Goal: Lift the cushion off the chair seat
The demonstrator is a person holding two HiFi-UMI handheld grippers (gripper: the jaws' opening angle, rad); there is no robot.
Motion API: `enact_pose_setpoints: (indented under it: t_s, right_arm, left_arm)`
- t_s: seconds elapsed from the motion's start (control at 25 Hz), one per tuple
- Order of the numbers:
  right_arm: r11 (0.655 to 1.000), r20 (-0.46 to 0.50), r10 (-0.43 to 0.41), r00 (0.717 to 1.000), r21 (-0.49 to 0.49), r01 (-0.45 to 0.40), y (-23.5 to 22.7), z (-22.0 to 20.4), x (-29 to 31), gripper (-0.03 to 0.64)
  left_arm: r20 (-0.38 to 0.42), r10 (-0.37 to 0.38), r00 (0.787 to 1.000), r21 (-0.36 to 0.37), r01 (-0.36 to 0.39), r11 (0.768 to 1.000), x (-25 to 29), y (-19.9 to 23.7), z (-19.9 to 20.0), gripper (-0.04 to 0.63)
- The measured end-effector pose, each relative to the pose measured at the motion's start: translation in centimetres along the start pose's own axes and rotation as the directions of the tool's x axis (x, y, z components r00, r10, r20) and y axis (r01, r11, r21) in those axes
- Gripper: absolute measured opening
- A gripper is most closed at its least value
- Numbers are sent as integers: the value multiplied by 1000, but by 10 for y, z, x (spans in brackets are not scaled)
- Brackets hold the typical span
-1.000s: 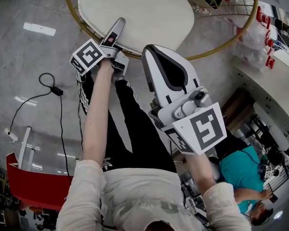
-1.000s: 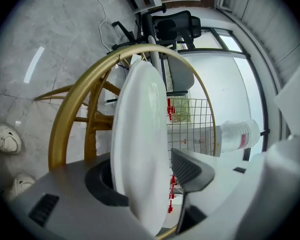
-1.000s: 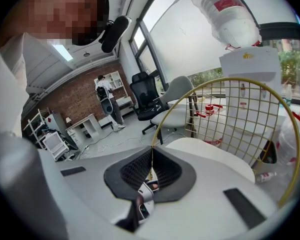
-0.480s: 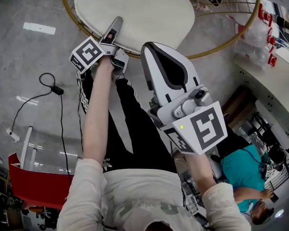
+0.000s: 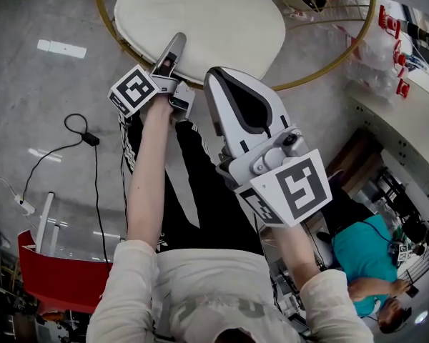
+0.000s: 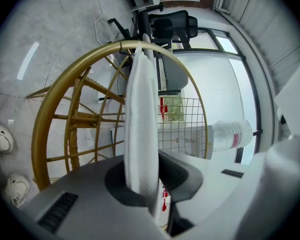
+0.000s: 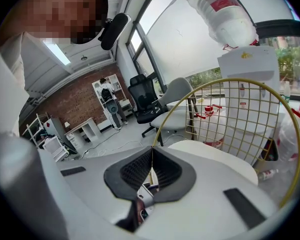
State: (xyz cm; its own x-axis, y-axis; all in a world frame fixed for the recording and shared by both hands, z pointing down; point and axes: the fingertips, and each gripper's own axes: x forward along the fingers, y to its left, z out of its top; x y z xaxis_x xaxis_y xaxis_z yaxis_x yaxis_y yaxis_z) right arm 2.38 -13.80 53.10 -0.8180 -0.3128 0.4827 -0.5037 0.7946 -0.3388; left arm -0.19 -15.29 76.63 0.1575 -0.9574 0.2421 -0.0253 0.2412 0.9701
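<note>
Your left gripper point(image 5: 173, 48) is at the near edge of the cushion point(image 5: 207, 20), just left of centre as the head view shows it. Its jaws have just been closing, and the left gripper view confirms the white edge of the cushion is between them, with the pads pressed against it on both sides. The cushion lies flat on the round seat of the chair point(image 5: 322, 63), inside the gold ring of the frame and covering most of it; only the near edge is in your grip. Your right gripper point(image 5: 213, 84) is held above that same near edge, just beside the left one and closer to the head camera. The right gripper view shows its jaws together, tips meeting, with nothing between them; cushion and gold rim lie beyond, ahead and to the right. Both of your forearms reach forward over your legs, which are in dark trousers point(image 5: 200, 191). On the grey floor to your left is a black cable point(image 5: 93, 163), well apart from the chair. A person in a teal top point(image 5: 365, 252) is at the lower right, away from the work.
</note>
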Motion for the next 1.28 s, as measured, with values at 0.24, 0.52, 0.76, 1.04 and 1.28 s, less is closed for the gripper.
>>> enact_pose_setpoints:
  t_s: [0.24, 0.52, 0.76, 1.04, 1.28]
  right_arm:
    - [998, 47, -60, 997, -9, 60, 0, 31, -12, 17]
    - [988, 111, -153, 982, 18, 152, -10, 73, -32, 17]
    - [974, 210, -221, 952, 4, 226, -6, 135, -68, 17]
    - [948, 449, -279, 849, -10, 317, -4, 245, -137, 17]
    - [918, 556, -321, 766, -15, 396, 12, 308, -198, 17]
  left_arm:
    - [-35, -16, 999, 20, 17, 1000, -13, -37, -1, 49]
    - [-95, -29, 995, 77, 37, 996, -12, -95, 11, 44]
    - [-78, -90, 993, 104, 98, 990, -23, -181, 27, 44]
    - [-75, -254, 964, 266, 265, 927, -25, -331, 70, 44]
    - [-79, -365, 928, 359, 368, 858, -52, -444, 80, 44]
